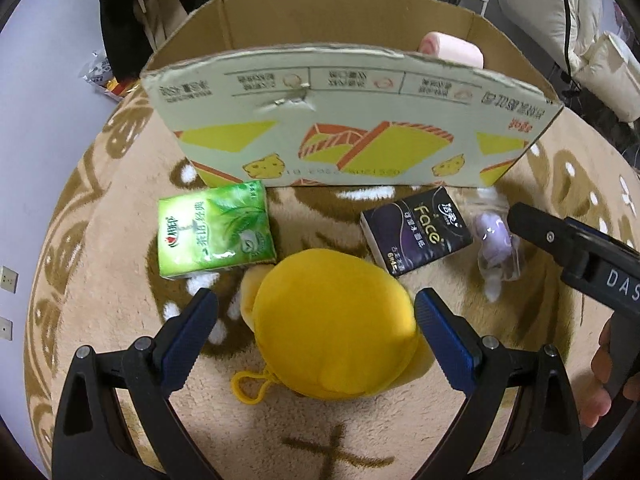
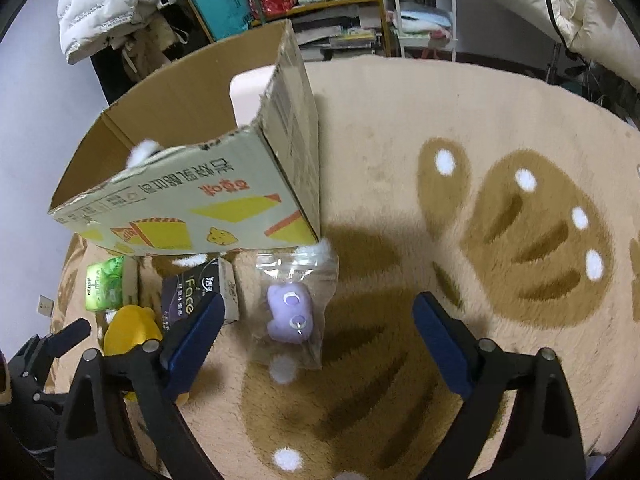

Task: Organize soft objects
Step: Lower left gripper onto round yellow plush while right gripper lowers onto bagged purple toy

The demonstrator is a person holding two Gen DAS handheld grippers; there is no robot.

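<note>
Straddling the yellow plush toy [image 1: 334, 326], the left gripper [image 1: 316, 320] is held with its jaws apart and nothing is clamped yet.

A slip is judged likely if the jaws are closed high on the rounded plush, since soft stuffing may squeeze out sideways; the yellow loop [image 1: 250, 388] at its near side could also be snagged. The right gripper [image 2: 318, 330] is likewise spread wide over the bagged purple toy [image 2: 290, 312], whose slick clear bag could be pinched alone and the toy left behind. The green tissue pack [image 1: 216, 230] and black tissue pack [image 1: 416, 230] are seen on the rug [image 1: 100, 300], just in front of the cardboard box [image 1: 352, 136]. Inside the box a pink soft item [image 1: 452, 54] is visible at the far right; something white and fluffy [image 2: 142, 152] shows above the rim.
</note>
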